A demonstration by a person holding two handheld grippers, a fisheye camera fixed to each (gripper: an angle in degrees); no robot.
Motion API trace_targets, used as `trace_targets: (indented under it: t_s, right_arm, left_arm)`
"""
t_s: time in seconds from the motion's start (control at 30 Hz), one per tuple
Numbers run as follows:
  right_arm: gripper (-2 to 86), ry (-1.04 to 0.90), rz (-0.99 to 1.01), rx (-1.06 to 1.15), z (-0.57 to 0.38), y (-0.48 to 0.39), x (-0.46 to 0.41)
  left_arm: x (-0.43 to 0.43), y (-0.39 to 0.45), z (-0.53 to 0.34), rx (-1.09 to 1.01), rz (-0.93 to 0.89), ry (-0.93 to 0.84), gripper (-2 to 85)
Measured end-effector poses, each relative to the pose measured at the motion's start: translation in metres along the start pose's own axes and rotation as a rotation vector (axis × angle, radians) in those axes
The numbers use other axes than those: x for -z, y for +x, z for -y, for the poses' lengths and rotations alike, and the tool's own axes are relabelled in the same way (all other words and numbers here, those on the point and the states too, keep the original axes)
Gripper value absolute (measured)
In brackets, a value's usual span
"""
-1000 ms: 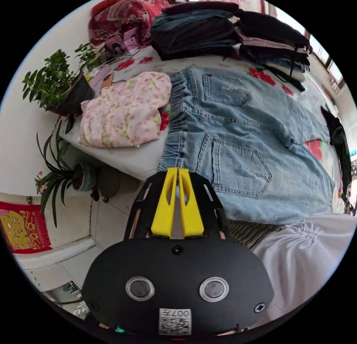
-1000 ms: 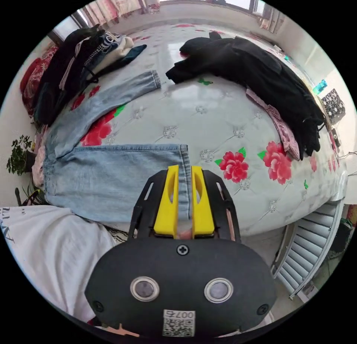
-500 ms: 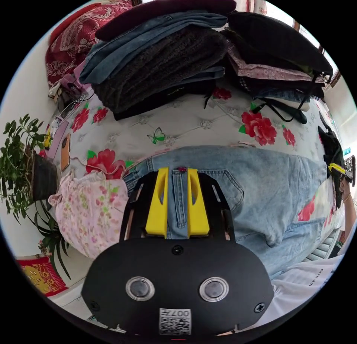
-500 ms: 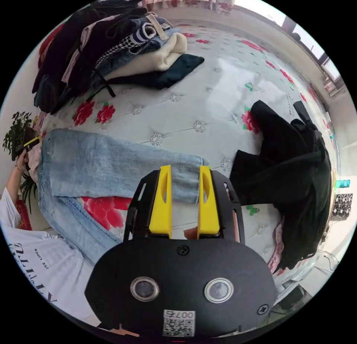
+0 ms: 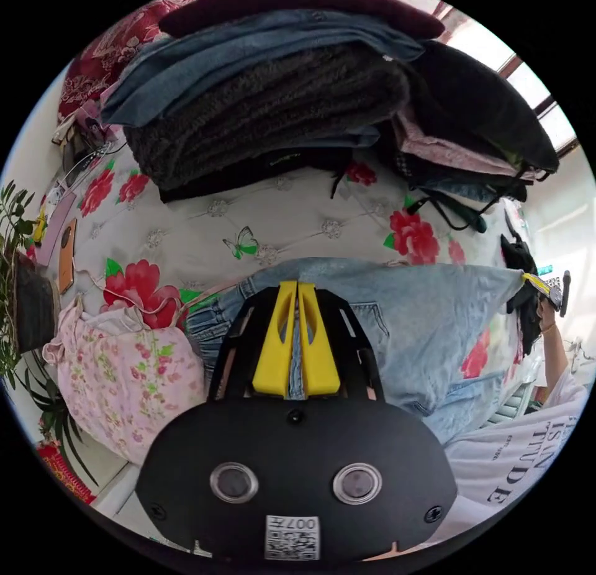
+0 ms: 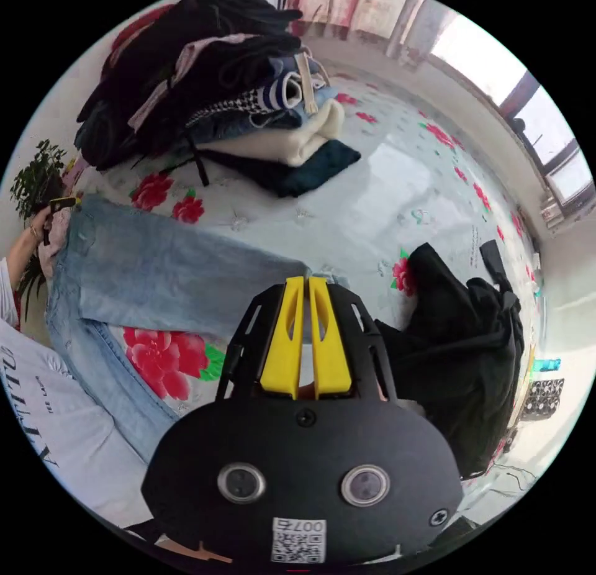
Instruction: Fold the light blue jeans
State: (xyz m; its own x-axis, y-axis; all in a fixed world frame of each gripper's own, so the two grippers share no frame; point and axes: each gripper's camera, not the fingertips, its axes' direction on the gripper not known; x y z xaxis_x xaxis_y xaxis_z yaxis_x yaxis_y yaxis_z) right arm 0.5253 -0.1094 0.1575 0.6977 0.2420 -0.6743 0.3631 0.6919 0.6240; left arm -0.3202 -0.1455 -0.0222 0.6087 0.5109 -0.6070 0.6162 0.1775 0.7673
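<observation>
The light blue jeans (image 5: 428, 314) lay on the flowery bed (image 5: 292, 215), 1 leg stretched flat. The left claw (image 5: 297, 287) was pinched tight on the waist end, and the right claw (image 6: 308, 281) looked pinched on the leg's hem, likely so both ends could be laid down together. The denim looked thick and faded. Soft folded clothes (image 5: 267, 97) sat piled behind.

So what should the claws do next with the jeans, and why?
Probably let go. The left claw pinches the waist of the jeans and the right claw pinches the leg end, and that leg already lies flat across the bed, so the fold looks laid down.
</observation>
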Motion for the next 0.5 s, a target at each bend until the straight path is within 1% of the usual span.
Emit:
trace_targets:
  t_s: [0.03, 0.1, 0.17, 0.2, 0.23, 0.27, 0.3, 0.33, 0.37, 0.4, 0.43, 0.5]
  right_arm:
    - [0.1, 0.073, -0.003, -0.003, -0.006, -0.001, 0.024]
    - [0.2, 0.274, -0.077, 0.008, -0.038, -0.013, 0.105]
    - [0.5, 0.349, -0.146, -0.003, -0.073, -0.025, 0.146]
    - [0.7, 0.342, -0.175, -0.01, -0.098, -0.031, 0.158]
    - [0.9, 0.316, -0.181, -0.017, -0.11, -0.033, 0.159]
    - [1.4, 0.225, -0.175, -0.054, -0.136, -0.033, 0.151]
    - [2.0, 0.086, -0.164, -0.13, -0.165, -0.028, 0.129]
    - [2.3, 0.003, -0.157, -0.177, -0.18, -0.025, 0.115]
    - [3.2, -0.161, -0.114, -0.264, -0.211, -0.02, 0.089]
    - [4.1, -0.24, -0.039, -0.328, -0.239, -0.02, 0.076]
    - [4.5, -0.247, -0.005, -0.358, -0.25, -0.022, 0.075]
    - [5.9, -0.189, 0.033, -0.438, -0.276, -0.034, 0.086]
  left_arm:
    - [0.025, 0.005, -0.011, -0.015, -0.012, 0.05, -0.9]
    - [0.065, 0.012, -0.034, -0.024, -0.019, 0.142, -0.9]
    - [0.1, 0.016, -0.063, -0.044, -0.043, 0.231, -0.9]
    - [0.116, 0.018, -0.087, -0.063, -0.049, 0.272, -0.9]
    - [0.123, 0.018, -0.11, -0.06, -0.06, 0.277, -0.9]
    - [0.123, 0.017, -0.121, -0.054, -0.068, 0.263, -0.9]
    - [0.117, 0.013, -0.142, -0.029, -0.083, 0.211, -0.8]
    - [0.107, 0.007, -0.163, 0.016, -0.093, 0.141, -0.7]
    - [0.101, 0.003, -0.174, 0.053, -0.086, 0.104, -0.6]
    - [0.094, -0.004, -0.193, 0.12, -0.07, 0.041, -0.4]
    - [0.094, -0.008, -0.21, 0.151, -0.07, 0.012, 0.3]
    - [0.104, -0.011, -0.225, 0.183, -0.06, 0.015, 2.0]
